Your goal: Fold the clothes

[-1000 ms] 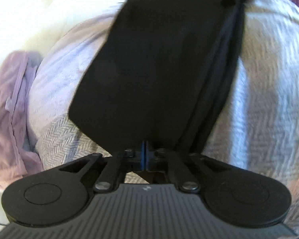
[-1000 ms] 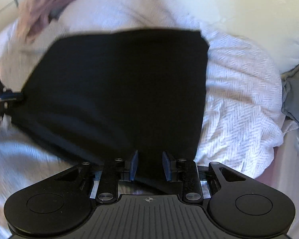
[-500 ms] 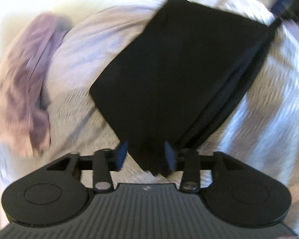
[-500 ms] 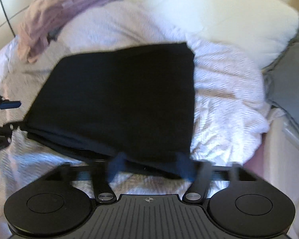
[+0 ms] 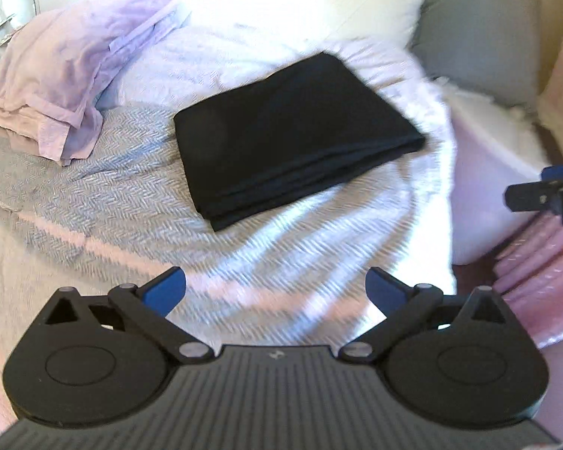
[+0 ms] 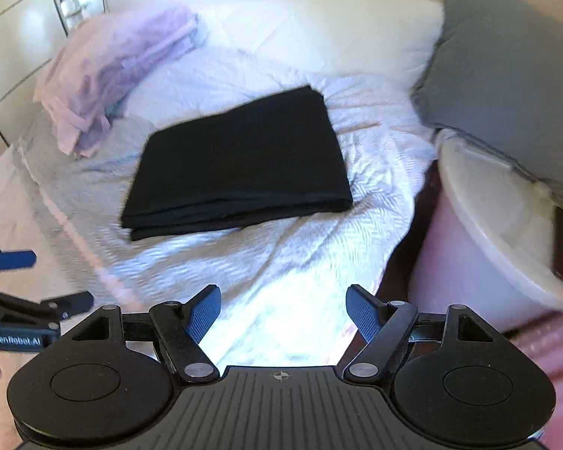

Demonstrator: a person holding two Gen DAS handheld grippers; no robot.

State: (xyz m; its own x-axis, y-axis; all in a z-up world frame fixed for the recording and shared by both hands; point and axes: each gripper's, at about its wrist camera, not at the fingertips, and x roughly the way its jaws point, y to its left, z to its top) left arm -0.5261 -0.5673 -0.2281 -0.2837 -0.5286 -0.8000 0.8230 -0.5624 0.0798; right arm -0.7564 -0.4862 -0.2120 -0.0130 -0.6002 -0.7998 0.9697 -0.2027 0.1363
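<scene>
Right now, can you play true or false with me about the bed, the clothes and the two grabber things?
1. The black garment lies folded flat on the white bedspread. True.
2. The left gripper is pinching the black garment. False: its jaws are wide open and it holds nothing.
3. The purple clothes are stacked on top of the black garment. False: they lie apart, off to its left.
4. The right gripper is open and empty. True.
5. A grey pillow sits to the right of the black garment. True.
</scene>
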